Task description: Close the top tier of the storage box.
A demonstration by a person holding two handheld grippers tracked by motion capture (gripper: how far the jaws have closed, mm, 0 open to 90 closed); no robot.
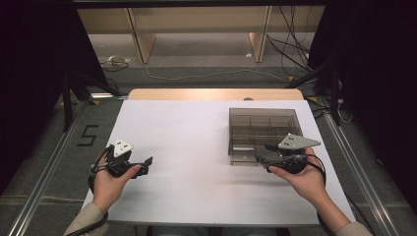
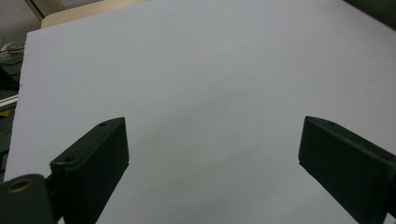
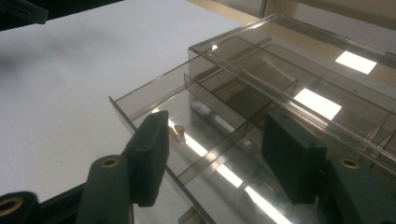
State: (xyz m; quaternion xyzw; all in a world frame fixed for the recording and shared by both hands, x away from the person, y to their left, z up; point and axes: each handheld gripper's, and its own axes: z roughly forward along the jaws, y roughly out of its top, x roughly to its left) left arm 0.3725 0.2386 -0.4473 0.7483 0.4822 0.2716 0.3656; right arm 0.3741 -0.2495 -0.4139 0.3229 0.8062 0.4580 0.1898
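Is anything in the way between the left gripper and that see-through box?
Nothing visible. Only bare white table lies between the left gripper and the smoky clear box. The right gripper is already at the box's near edge.

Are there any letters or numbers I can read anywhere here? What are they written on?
"5": a dark mark that reads like this digit, on the grey floor left of the white table.
The smoky clear plastic box carries no label that can be seen.
The left gripper and right gripper show no writing.
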